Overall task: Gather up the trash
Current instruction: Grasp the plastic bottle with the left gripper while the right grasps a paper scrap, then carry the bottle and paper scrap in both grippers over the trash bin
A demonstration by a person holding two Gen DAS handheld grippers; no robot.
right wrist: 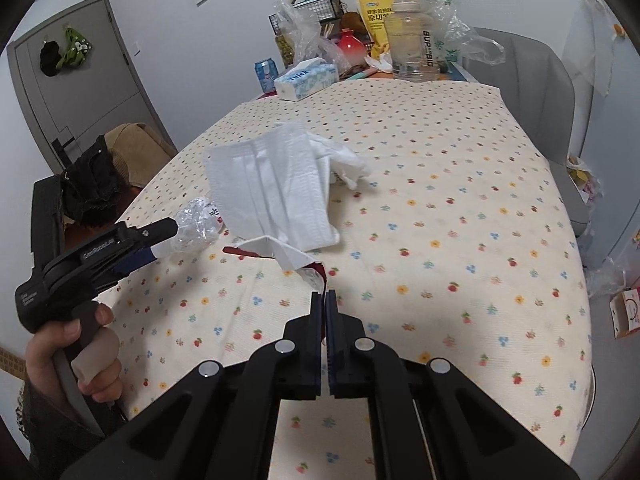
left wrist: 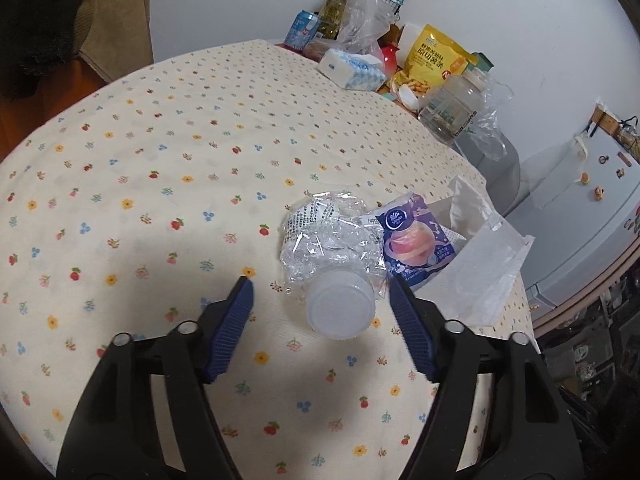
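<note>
A crushed clear plastic bottle [left wrist: 336, 264] with a white cap lies on the floral tablecloth [left wrist: 160, 160], between the open fingers of my left gripper [left wrist: 322, 288]. A purple tissue wrapper [left wrist: 416, 244] lies just right of it, partly under a white paper bag [left wrist: 480, 264]. My right gripper [right wrist: 324, 296] is shut on a corner of the white paper bag [right wrist: 272, 192], which shows a red inner lining at the pinched edge. The left gripper [right wrist: 160, 244] and the bottle [right wrist: 196, 226] also show in the right wrist view.
At the table's far end stand a tissue box [right wrist: 306, 80], a blue can [right wrist: 266, 74], a large clear jug [right wrist: 412, 40], a yellow snack bag [right wrist: 380, 12] and plastic bags. A grey chair [right wrist: 552, 100] is at the right, a brown chair [left wrist: 108, 20] at the left.
</note>
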